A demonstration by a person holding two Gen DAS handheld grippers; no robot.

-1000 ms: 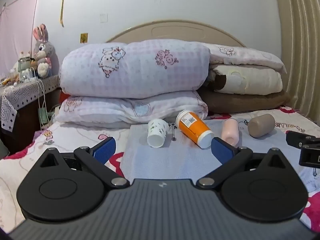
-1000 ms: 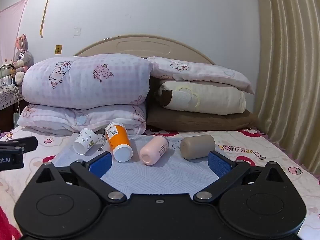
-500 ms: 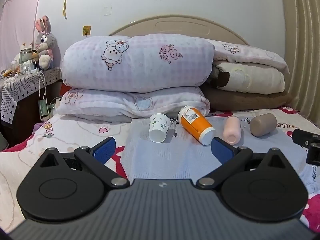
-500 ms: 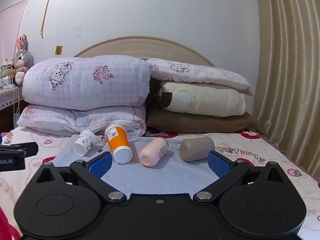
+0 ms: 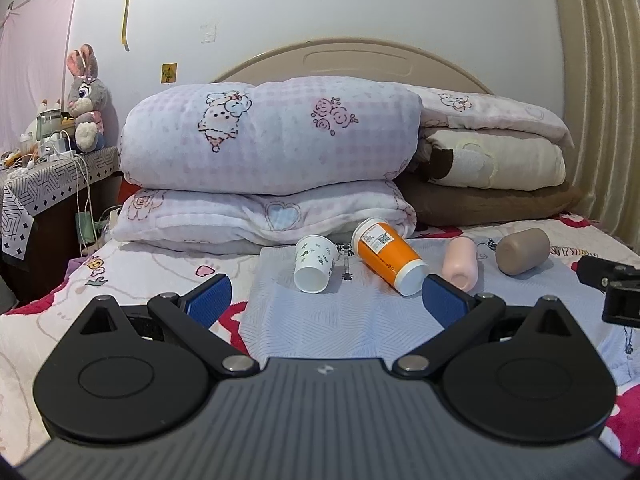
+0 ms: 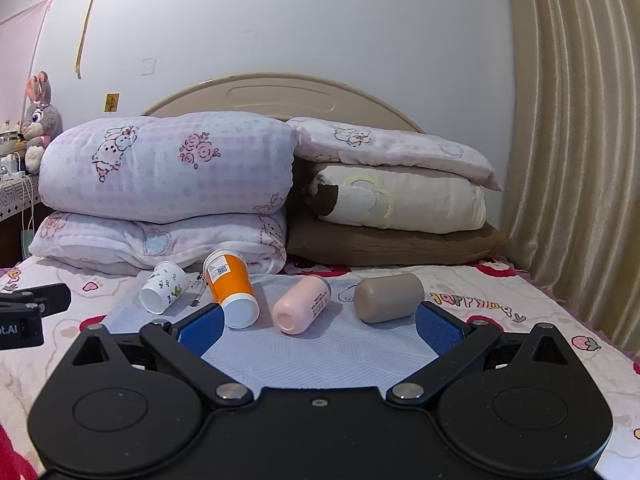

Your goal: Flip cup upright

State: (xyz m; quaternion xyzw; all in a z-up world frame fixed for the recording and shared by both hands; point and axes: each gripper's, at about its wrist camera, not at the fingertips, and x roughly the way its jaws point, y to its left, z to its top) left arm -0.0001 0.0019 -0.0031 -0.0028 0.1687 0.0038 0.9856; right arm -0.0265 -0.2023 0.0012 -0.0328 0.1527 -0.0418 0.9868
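Several cups lie on their sides on a pale blue mat [image 5: 344, 316] on the bed: a small white floral paper cup [image 5: 314, 263] [image 6: 165, 287], an orange cup [image 5: 388, 255] [image 6: 232, 286], a pink cup [image 5: 462, 263] [image 6: 303, 303] and a brown cup [image 5: 523, 250] [image 6: 389, 297]. My left gripper [image 5: 326, 300] is open and empty, just short of the white and orange cups. My right gripper [image 6: 318, 326] is open and empty, just short of the pink and brown cups. Each gripper shows at the edge of the other's view.
Stacked quilts and pillows [image 5: 268, 148] [image 6: 396, 200] fill the head of the bed behind the cups. A bedside table [image 5: 48, 176] with a plush rabbit [image 5: 86, 96] and cables stands at the left. A curtain [image 6: 576, 140] hangs at the right.
Both grippers have drifted slightly, the left view tilting so the cups sit a little lower in frame. The cups have not moved. Both stay open.
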